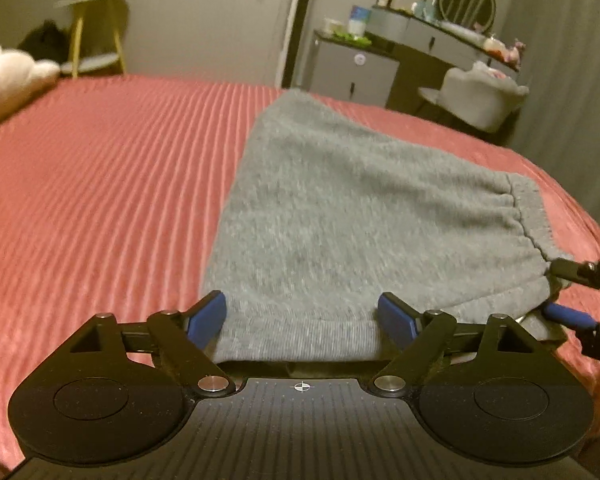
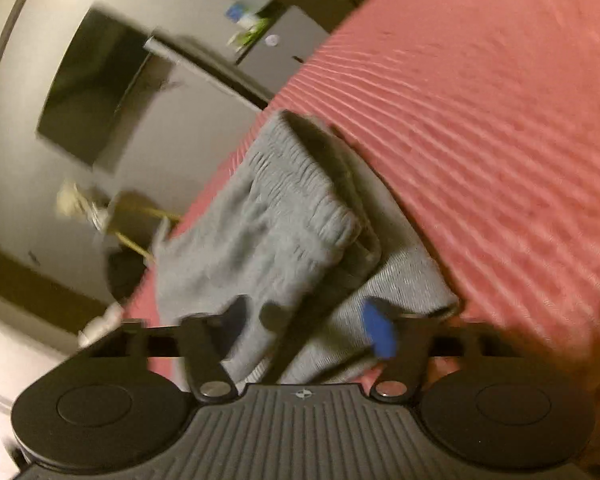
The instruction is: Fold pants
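Note:
Grey sweatpants (image 1: 340,200) lie folded on a red ribbed bedspread (image 1: 100,180). My left gripper (image 1: 302,316) stands open at the near edge, with the ribbed cuff (image 1: 300,336) lying flat between its blue pads (image 1: 208,316). At the right edge of the left wrist view, my right gripper (image 1: 560,292) is shut on the gathered corner of the waistband (image 1: 528,208), and the cloth wrinkles toward it. The right wrist view is blurred and rolled. There my right gripper (image 2: 306,322) has bunched grey sweatpants (image 2: 260,240) between its fingers, and the waistband layer is raised off the layer beneath.
A white plush pillow (image 1: 8,76) lies at the bed's far left. Beyond the bed stand a yellow-legged side table (image 1: 96,32), a dark dresser with small items (image 1: 380,56) and a pale chair (image 1: 484,92). The bed's right edge (image 1: 580,216) is close to the waistband.

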